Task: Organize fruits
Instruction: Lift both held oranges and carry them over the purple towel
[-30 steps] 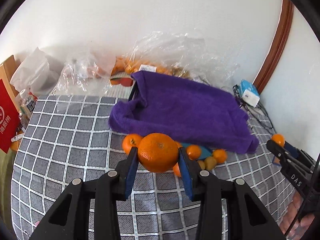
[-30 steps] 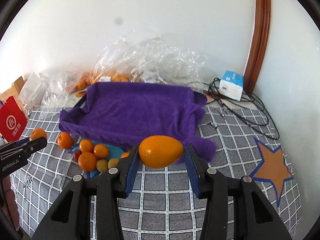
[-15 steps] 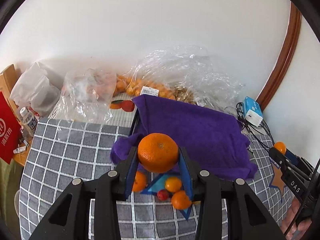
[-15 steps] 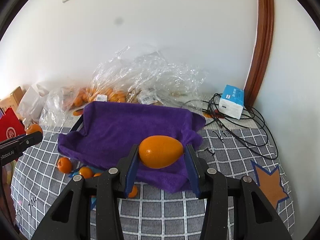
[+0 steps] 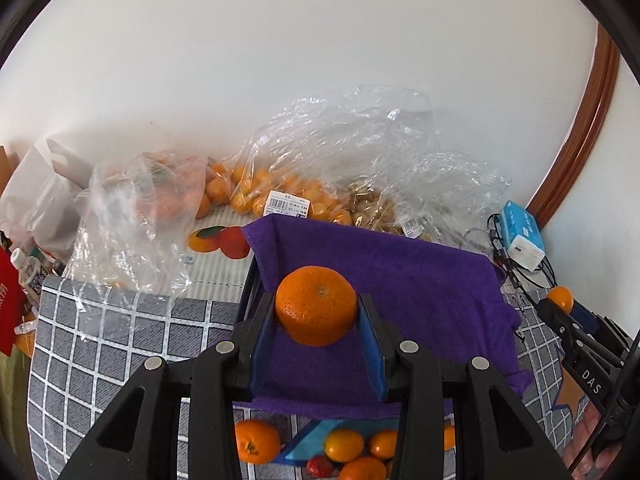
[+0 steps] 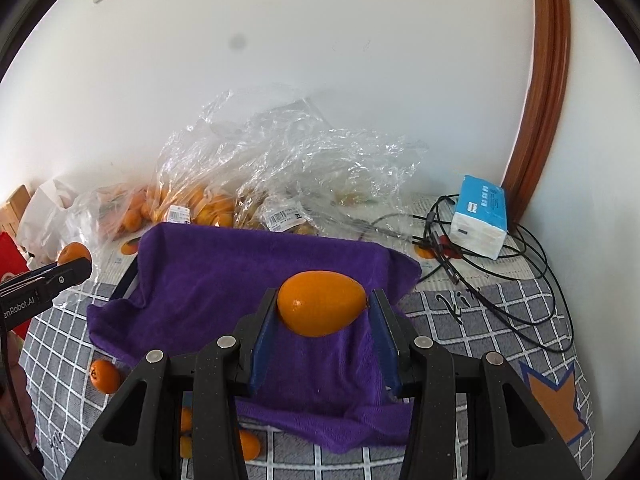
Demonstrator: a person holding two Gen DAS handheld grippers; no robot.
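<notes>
- Standing at the far left edge of the left wrist view: a red paper bag and a small clear plastic bottle.
- Slumping against the white wall behind them: a white plastic bag, then crumpled clear plastic bags of small oranges bearing price labels.
- Covering the table: a grey cloth with a white grid pattern.
- Lying near the front edge of that cloth, partly hidden by the gripper frame: loose small oranges and one red fruit.
- Draping over a dark-framed tray in the middle: a purple terry towel, sagging inward.
- Pinching a round dimpled orange between blue pads: the left gripper, hanging above the near left part of the towel, the fruit off the fabric.
- Pinching a smooth egg-shaped orange fruit by its two ends: the right gripper, hanging above the near right part of the towel.
- Showing at the left edge of the right wrist view: the left gripper's black tip with its orange.
- Resting well right of the towel, near the brown wooden door frame: a blue and white tissue pack among tangled black cables.
- Showing at the lower right of the cloth: an orange star patch with blue edging.
</notes>
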